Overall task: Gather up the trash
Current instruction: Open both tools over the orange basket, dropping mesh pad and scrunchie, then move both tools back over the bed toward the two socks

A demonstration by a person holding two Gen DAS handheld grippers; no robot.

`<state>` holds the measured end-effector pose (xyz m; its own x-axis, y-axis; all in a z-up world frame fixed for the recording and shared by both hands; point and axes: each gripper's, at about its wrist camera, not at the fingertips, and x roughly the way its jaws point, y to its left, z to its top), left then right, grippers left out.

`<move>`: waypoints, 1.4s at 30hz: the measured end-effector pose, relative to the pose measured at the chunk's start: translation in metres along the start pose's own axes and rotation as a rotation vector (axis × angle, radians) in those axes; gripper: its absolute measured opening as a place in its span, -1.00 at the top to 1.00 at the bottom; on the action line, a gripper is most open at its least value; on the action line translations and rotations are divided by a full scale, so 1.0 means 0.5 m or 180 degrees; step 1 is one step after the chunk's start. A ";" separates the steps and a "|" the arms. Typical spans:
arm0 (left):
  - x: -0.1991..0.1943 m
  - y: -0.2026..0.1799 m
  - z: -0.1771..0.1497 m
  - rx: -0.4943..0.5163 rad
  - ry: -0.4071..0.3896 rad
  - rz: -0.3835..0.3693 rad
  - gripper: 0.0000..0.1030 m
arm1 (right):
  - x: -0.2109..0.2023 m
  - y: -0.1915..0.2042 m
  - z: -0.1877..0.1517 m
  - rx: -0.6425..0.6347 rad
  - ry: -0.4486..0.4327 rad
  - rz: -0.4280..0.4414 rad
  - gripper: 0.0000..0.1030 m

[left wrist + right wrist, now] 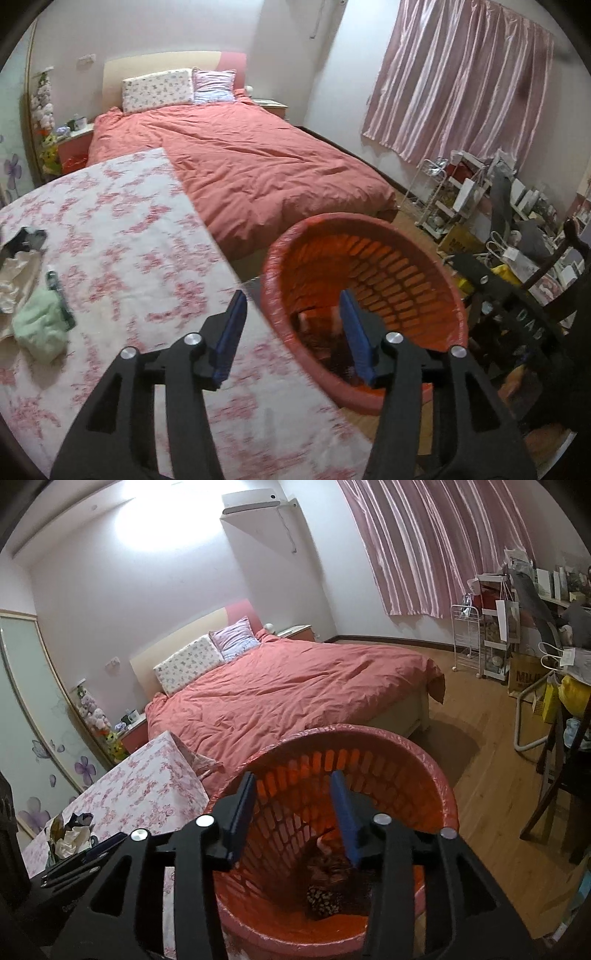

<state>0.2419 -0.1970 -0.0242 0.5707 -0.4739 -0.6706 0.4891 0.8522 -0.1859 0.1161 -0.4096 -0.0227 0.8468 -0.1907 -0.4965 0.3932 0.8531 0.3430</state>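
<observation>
A red slatted basket (369, 221) lined with a pink bag stands on the floor beside a table with a floral cloth (129, 240). My left gripper (293, 299) hangs open over the near rim, one finger above the cloth and the other above the basket, with nothing between them. My right gripper (293, 777) is open and empty above the basket (351, 731) mouth. Dark wrappers (328, 882) lie at the bottom. On the table remain a green crumpled wad (40, 325), beige paper (14, 280) and a dark wrapper (26, 240), seen as one heap (72, 834) in the right wrist view.
A bed with a salmon duvet (258, 166) lies behind the table and basket. White racks with boxes and bags (461, 192) crowd the right wall under pink curtains. A dark wooden chair (561, 775) stands to the right on wooden floor (480, 768).
</observation>
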 end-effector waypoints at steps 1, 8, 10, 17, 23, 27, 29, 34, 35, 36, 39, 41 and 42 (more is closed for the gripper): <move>-0.005 0.007 -0.003 0.0003 -0.0013 0.0045 -0.14 | 0.000 0.000 0.002 -0.0010 0.0001 0.0003 0.10; -0.058 0.085 -0.030 -0.0106 -0.0040 0.0317 -0.18 | -0.016 0.050 -0.003 -0.0183 0.0029 0.0074 0.01; -0.073 0.104 -0.036 -0.0136 -0.0048 0.0378 -0.19 | -0.021 0.073 -0.006 -0.0257 0.0049 0.0110 0.01; -0.131 0.191 -0.061 -0.0310 -0.0094 0.0609 -0.30 | -0.031 0.142 -0.017 -0.0492 0.0112 0.0236 0.00; -0.187 0.280 -0.080 -0.0531 -0.0159 0.0869 -0.47 | -0.030 0.215 -0.040 -0.0688 0.0234 0.0405 -0.01; -0.237 0.357 -0.095 -0.0650 -0.0269 0.1178 -0.57 | -0.025 0.281 -0.062 -0.0867 0.0338 0.0551 -0.01; -0.255 0.393 -0.101 -0.0725 -0.0296 0.1290 -0.60 | -0.022 0.311 -0.074 -0.0946 0.0388 0.0617 -0.01; -0.313 0.493 -0.124 -0.0963 -0.0485 0.1702 -0.73 | -0.007 0.392 -0.110 -0.1143 0.0542 0.0776 -0.02; -0.321 0.506 -0.127 -0.0982 -0.0513 0.1754 -0.74 | -0.001 0.412 -0.120 -0.1190 0.0594 0.0810 -0.02; -0.330 0.522 -0.130 -0.1001 -0.0528 0.1823 -0.74 | 0.002 0.424 -0.128 -0.1217 0.0630 0.0835 -0.01; -0.347 0.568 -0.137 -0.1059 -0.0496 0.1941 -0.74 | 0.019 0.466 -0.154 -0.1305 0.0779 0.0910 -0.01; -0.351 0.590 -0.139 -0.1094 -0.0476 0.1985 -0.74 | 0.034 0.499 -0.178 -0.1390 0.0903 0.0952 -0.01; -0.354 0.602 -0.141 -0.1109 -0.0466 0.2005 -0.74 | 0.040 0.512 -0.186 -0.1428 0.0951 0.0966 -0.01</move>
<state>0.2417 0.1590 -0.0120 0.7686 0.1252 -0.6274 -0.1850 0.9823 -0.0306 0.2002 -0.1500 -0.0190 0.7349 0.1814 -0.6534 -0.0933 0.9815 0.1675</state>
